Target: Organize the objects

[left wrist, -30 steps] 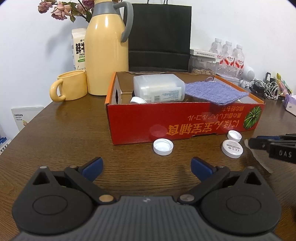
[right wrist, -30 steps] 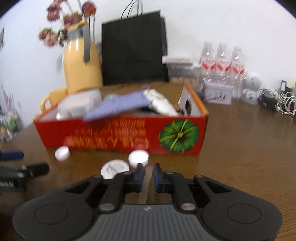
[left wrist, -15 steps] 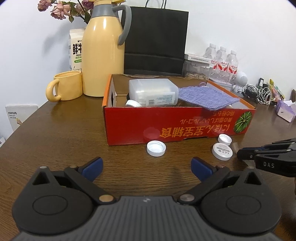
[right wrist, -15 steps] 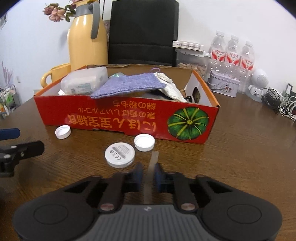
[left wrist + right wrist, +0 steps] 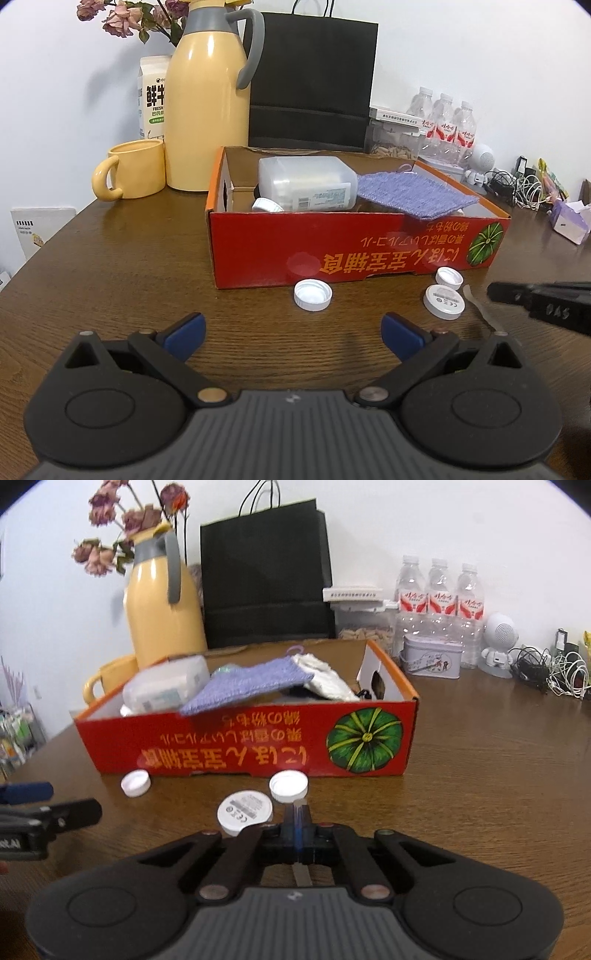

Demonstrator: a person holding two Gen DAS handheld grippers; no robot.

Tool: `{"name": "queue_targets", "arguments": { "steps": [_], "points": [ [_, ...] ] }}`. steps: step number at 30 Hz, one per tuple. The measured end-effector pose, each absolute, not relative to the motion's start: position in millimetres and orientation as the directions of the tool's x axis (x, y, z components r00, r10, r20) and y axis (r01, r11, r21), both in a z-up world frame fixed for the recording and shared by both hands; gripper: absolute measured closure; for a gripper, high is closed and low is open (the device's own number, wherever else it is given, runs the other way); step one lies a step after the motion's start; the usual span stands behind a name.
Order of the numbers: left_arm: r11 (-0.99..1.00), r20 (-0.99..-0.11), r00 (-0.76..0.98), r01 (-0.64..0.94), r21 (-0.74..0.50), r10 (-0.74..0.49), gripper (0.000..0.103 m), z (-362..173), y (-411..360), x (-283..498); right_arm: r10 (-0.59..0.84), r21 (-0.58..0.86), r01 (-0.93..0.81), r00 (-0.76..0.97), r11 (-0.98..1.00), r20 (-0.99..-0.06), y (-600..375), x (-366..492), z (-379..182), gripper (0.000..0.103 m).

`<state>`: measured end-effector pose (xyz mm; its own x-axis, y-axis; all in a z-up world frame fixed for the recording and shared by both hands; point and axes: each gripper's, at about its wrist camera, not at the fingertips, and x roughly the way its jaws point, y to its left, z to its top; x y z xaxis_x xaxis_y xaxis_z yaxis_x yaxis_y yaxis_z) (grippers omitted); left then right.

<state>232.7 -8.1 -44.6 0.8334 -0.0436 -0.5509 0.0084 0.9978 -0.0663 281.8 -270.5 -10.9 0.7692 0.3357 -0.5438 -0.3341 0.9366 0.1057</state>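
Right gripper [image 5: 297,818] pressed together on a thin grey strip [image 5: 300,873], just in front of the red box [image 5: 240,746]. Strip end pokes out past the tips, beside a white cap [image 5: 288,786]. White disc [image 5: 245,811] just left of it. Third cap [image 5: 313,294] lies farther left. Left gripper [image 5: 291,330] spread wide, empty, above the table [image 5: 110,258].

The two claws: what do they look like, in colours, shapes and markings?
Both are alike. The left claw has a black body with two round discs, a grey ribbed centre, black linked fingers with metal rivets, and blue pads. The right claw has the same build; its side carries white letters.
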Motion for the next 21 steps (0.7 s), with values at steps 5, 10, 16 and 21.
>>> {"name": "queue_targets", "arguments": {
  "steps": [5, 10, 16, 21],
  "points": [
    [0.998, -0.562, 0.826, 0.006, -0.059, -0.038, 0.0, -47, -9, 234, 0.326, 0.088, -0.344, 0.733, 0.935, -0.598, -265, 296, -16, 0.092],
    [0.998, -0.558, 0.828, 0.01, -0.067, -0.046, 0.0, -47, -8, 233, 0.29, 0.012, -0.366, 0.718, 0.931, -0.632, -249, 298, -21, 0.096],
    [0.997, -0.55, 0.833, 0.013, -0.071, -0.05, 0.0, -45, -8, 231, 0.311, 0.045, -0.357, 0.737, 0.933, -0.6, -254, 294, -21, 0.103],
    [0.998, -0.558, 0.829, 0.009, -0.063, -0.043, 0.0, -47, -9, 233, 0.341, 0.088, -0.35, 0.773, 0.933, -0.535, -266, 285, -10, 0.103]
  ]
}}
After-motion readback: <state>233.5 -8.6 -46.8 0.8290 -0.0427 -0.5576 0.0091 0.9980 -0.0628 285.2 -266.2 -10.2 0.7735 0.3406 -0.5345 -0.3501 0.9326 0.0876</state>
